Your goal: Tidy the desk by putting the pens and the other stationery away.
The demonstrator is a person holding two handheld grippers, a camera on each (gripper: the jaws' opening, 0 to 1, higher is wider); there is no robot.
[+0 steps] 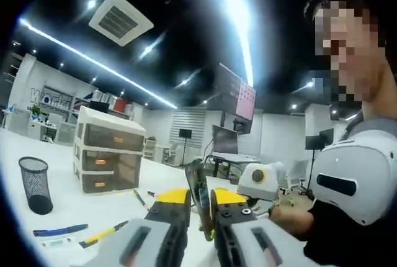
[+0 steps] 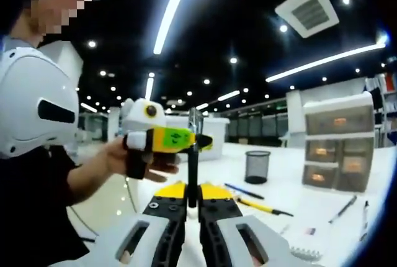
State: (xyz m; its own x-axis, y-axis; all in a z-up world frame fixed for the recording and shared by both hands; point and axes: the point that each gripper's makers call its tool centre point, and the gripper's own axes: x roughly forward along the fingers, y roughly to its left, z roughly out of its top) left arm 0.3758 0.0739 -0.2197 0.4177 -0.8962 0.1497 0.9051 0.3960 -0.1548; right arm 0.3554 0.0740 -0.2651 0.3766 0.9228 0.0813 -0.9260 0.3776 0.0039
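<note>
You had one pen (image 2: 192,171) pinched between both tools at once. The fingers of your right gripper (image 2: 192,194) were closed on its lower part, and it stood upright between them. The left gripper (image 2: 197,140) came across from the side away from the cup (image 2: 256,166), its fingers shut on the same pen higher up. In the left gripper view the pen (image 1: 198,192) showed as a thin dark strip clamped between that gripper's (image 1: 200,200) nearly closed fingers. I judged this to be a hand-over or a re-grip, with the pen raised off the bench (image 2: 291,180) and well short of the cup. The next move, as I read it, called for one pair of fingers to let go while the other kept a firm hold, then a carry to the cup and a drop, tip down, through its mouth. The cup stood upright on the bench and nothing rose above its rim; through the mesh I could not tell if anything lay at the bottom. The drawers (image 2: 338,140) stood beyond the cup, all shut, and their cloudy fronts showed orange shapes I could not identify. Loose items waited on the bench near the cup: a blue pen (image 2: 245,190) just in front of it, a yellow pen (image 2: 257,205) closer to you, and two more pens (image 2: 344,208) below the drawers.
</note>
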